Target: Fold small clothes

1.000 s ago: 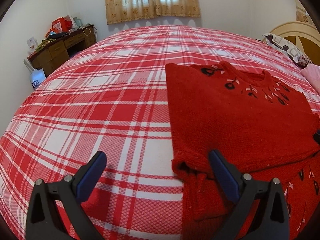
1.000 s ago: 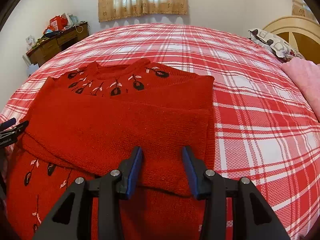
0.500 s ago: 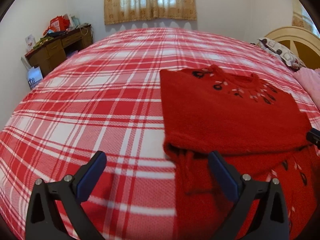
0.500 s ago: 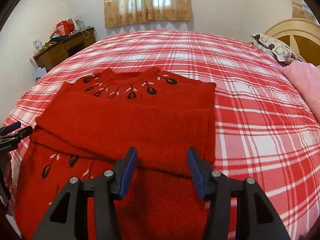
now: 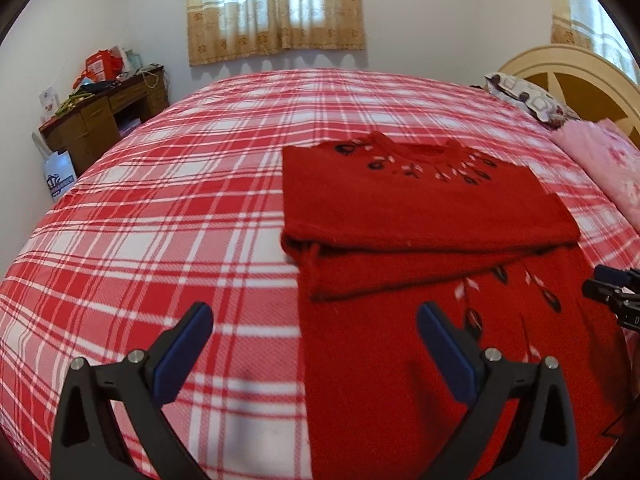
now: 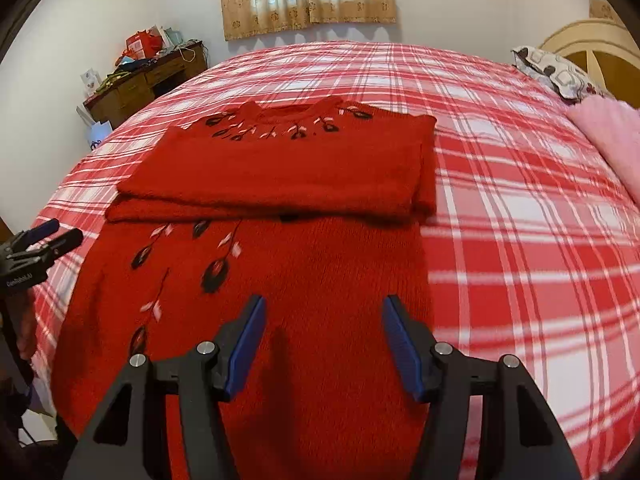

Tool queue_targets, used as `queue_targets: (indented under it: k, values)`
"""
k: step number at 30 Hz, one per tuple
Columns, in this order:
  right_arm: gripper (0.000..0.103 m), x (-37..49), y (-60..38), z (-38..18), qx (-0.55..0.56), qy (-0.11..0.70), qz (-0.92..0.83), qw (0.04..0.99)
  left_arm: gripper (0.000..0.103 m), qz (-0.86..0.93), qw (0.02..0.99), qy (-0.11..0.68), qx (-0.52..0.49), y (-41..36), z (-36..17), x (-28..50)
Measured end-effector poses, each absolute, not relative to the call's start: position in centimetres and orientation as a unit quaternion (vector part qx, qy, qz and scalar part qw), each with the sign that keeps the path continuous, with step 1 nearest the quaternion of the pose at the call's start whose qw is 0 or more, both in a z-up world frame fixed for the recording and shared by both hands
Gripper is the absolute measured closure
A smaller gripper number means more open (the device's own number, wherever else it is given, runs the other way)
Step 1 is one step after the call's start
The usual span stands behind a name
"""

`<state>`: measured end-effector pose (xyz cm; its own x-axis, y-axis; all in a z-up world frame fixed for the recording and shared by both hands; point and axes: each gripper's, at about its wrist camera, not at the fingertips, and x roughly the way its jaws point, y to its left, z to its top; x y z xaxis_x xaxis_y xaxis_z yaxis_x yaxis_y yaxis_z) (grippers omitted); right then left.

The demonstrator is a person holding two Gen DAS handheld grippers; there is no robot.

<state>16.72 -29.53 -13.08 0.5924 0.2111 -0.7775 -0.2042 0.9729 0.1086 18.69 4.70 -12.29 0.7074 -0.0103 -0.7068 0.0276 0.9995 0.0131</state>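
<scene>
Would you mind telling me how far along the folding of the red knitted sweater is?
Done: the red knitted sweater's sleeves lie folded across its chest. In hand: nothing; the left gripper is open, the right gripper's jaws are opening, empty. Left: folding the lower body up.

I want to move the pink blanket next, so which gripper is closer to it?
Right. The right gripper hovers over the red sweater, on the side toward the pink blanket. The left gripper hovers at the sweater's far edge, over the plaid bedspread.

A cluttered wooden desk (image 5: 108, 116) stands beside the plaid bed (image 5: 160, 216), under curtains (image 5: 276, 4).
</scene>
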Motion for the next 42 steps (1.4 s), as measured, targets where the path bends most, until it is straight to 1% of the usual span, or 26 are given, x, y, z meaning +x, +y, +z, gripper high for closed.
queue_targets:
  k: [12, 25, 33, 35, 37, 39, 42]
  values:
    - [0.042, 12.2, -29.7, -13.8, 0.011, 0.448, 0.120, 0.886, 0.000, -0.034, 0.918, 0.393, 0.031, 3.5, -13.0, 14.6]
    - [0.040, 7.8, -30.7, -14.3, 0.010, 0.446, 0.112, 0.888, 0.000, -0.044, 0.902, 0.426, 0.050, 3.8, -15.1, 11.2]
    - [0.039, 4.8, -30.2, -14.5, -0.044, 0.444, 0.103, 0.889, 0.000, -0.054, 0.897, 0.435, 0.057, 4.2, -15.9, 8.4]
    - [0.039, 3.8, -30.3, -14.5, -0.049, 0.441, 0.104, 0.890, 0.006, -0.063, 0.894, 0.441, 0.053, 4.3, -16.1, 7.9]
    - [0.039, 3.1, -30.6, -14.6, -0.047, 0.439, 0.104, 0.891, 0.013, -0.076, 0.888, 0.451, 0.046, 4.5, -16.2, 7.1]
    - [0.039, 2.6, -31.0, -14.6, -0.048, 0.435, 0.102, 0.894, 0.017, -0.080, 0.884, 0.460, 0.034, 4.8, -16.5, 6.7]
    - [0.039, 2.5, -31.2, -14.3, -0.048, 0.431, 0.099, 0.896, 0.025, -0.090, 0.873, 0.479, 0.009, 5.4, -17.0, 6.0]
